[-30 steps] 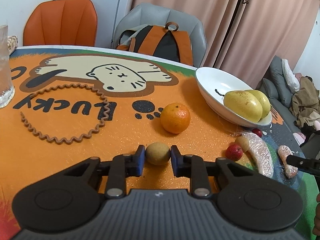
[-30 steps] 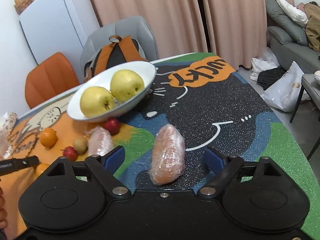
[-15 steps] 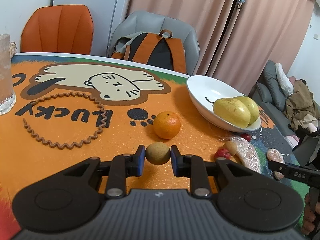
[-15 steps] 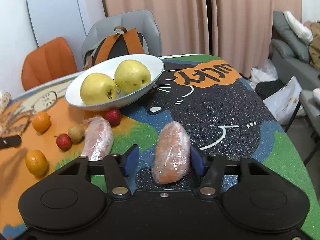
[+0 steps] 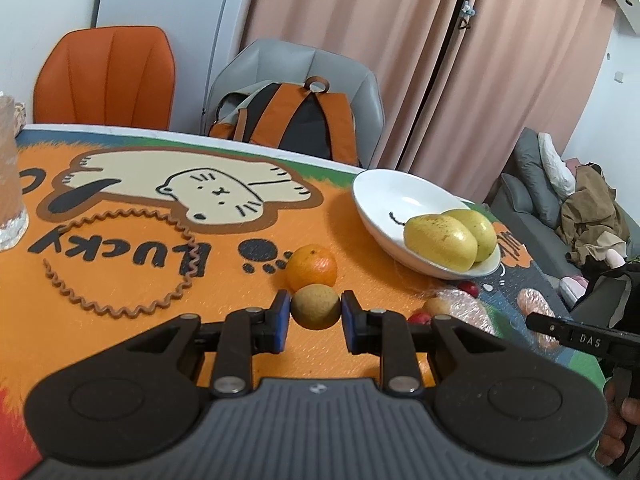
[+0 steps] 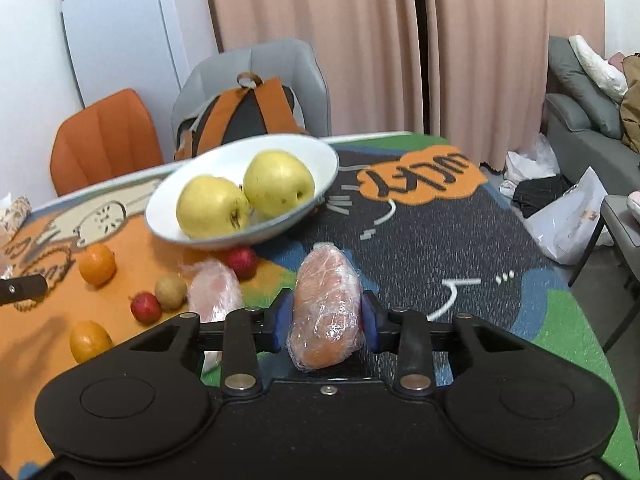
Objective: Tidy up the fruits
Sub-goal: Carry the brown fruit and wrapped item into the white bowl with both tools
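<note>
**Plastic-wrapped fruit and a small brown fruit, both held**

Plastic film covers the orange fruit that the right gripper pinches; its jaws have just been closing, and now they press the two long sides, low over the dark part of the tabletop. I judge it soft and slippery, so a gentle hold at the middle is best. The left gripper pinches a small brown round fruit, firm and light I think, just in front of an orange. The white bowl with two yellow pears stands near, probably the place for them.
</note>
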